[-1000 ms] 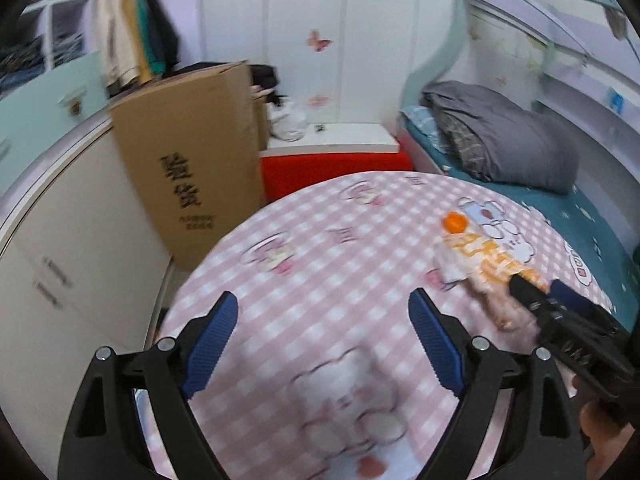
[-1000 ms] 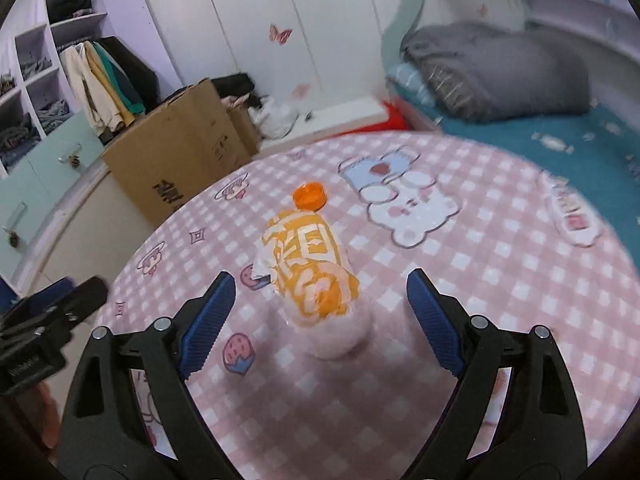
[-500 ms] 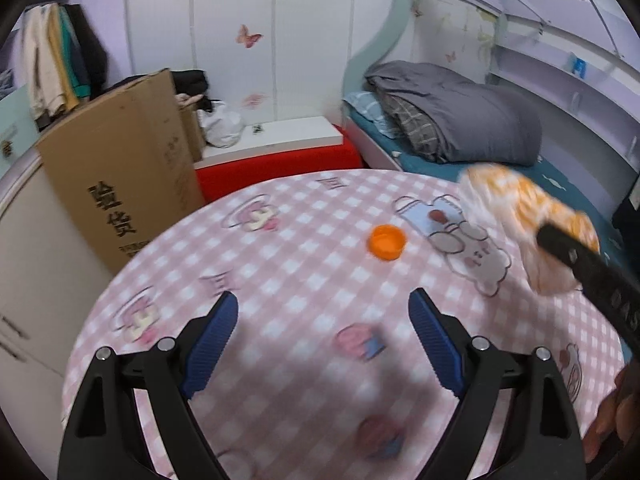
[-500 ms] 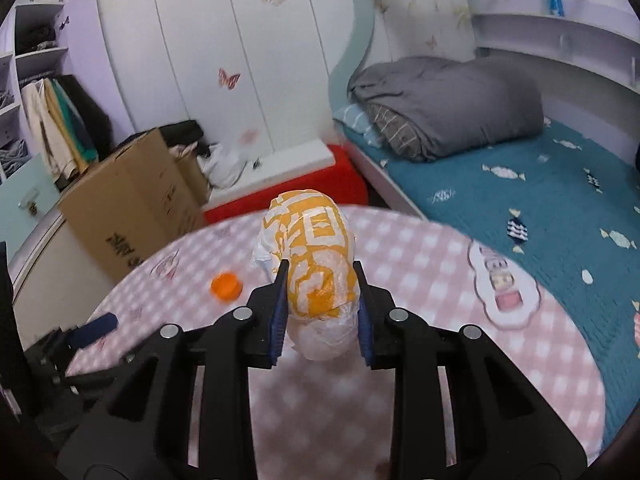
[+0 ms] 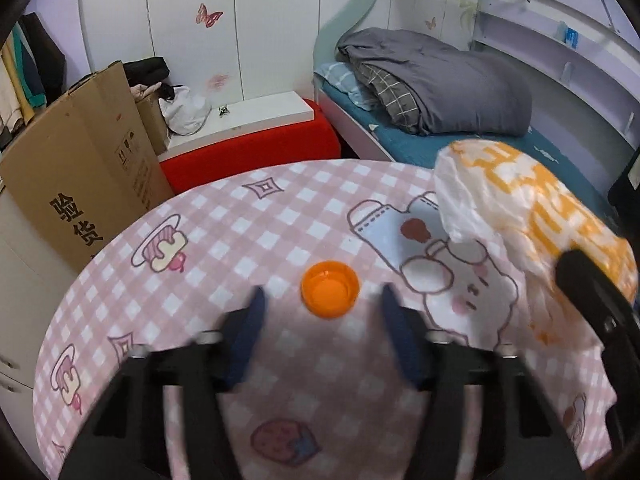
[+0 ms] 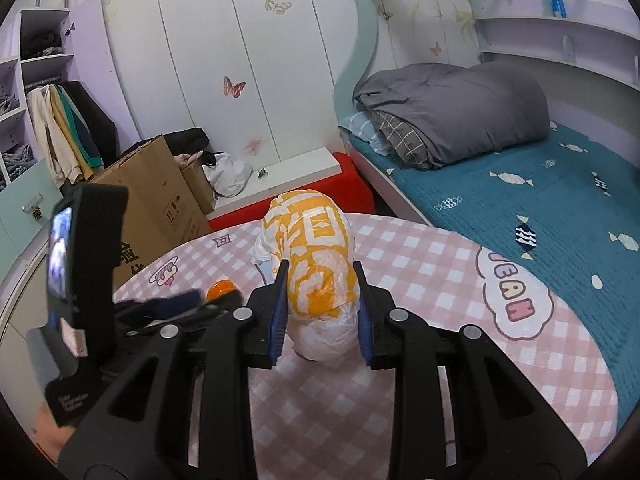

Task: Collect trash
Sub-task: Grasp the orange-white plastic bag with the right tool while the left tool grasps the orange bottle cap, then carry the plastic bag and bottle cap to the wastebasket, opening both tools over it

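The round table (image 5: pixel 224 240) under its pink check cloth carries the work. The right gripper (image 6: pixel 320 312) is clamped on the crumpled orange-and-white wrapper (image 6: pixel 316 264), held clear above the cloth (first item secured). The left gripper (image 5: pixel 320 320) has its jaws spread either side of the orange cap (image 5: pixel 330 294), which lies at 12 o'clock from its fingertips. Step in hand, by my reading: cap pickup. Next: advance, lower, close squarely on the shallow rim.
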`<state>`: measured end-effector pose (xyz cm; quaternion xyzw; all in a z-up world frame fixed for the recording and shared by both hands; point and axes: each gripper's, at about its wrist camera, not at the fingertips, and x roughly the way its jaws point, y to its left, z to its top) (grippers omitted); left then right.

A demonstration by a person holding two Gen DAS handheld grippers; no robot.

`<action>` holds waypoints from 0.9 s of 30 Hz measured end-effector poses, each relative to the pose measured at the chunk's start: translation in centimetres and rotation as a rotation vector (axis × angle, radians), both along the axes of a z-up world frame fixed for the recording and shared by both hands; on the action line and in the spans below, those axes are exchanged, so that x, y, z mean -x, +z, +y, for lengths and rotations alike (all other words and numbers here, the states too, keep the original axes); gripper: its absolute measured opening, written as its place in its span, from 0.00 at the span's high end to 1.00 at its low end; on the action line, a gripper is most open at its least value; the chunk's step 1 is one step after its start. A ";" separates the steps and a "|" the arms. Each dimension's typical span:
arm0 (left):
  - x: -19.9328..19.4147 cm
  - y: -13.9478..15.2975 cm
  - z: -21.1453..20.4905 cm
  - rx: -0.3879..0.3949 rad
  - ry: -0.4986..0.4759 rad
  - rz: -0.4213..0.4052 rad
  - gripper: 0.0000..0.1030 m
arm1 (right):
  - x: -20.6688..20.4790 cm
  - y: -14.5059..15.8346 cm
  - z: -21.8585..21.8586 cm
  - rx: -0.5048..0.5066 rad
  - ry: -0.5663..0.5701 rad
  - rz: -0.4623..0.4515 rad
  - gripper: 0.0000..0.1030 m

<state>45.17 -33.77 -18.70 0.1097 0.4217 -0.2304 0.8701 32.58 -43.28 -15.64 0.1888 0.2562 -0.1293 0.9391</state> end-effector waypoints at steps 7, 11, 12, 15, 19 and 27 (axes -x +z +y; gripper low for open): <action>1.2 1.2 2.9 0.045 0.023 -0.031 0.73 | -0.2 0.4 0.4 0.019 0.017 -0.004 0.72; 3.0 3.0 6.9 0.062 0.074 -0.072 0.73 | -0.3 0.7 1.6 0.053 0.053 -0.006 0.72; 3.5 3.4 8.0 0.066 0.086 -0.083 0.73 | -0.3 0.8 2.0 0.056 0.066 -0.010 0.72; 5.4 5.0 12.1 0.088 0.140 -0.104 0.73 | 0.0 2.0 4.4 0.090 0.129 -0.047 0.72; 8.5 6.7 18.7 0.092 0.238 -0.133 0.73 | 1.0 3.7 9.5 0.112 0.259 -0.066 0.72; 13.9 9.3 30.3 0.062 0.436 -0.177 0.73 | 4.4 7.1 21.1 0.102 0.508 -0.099 0.72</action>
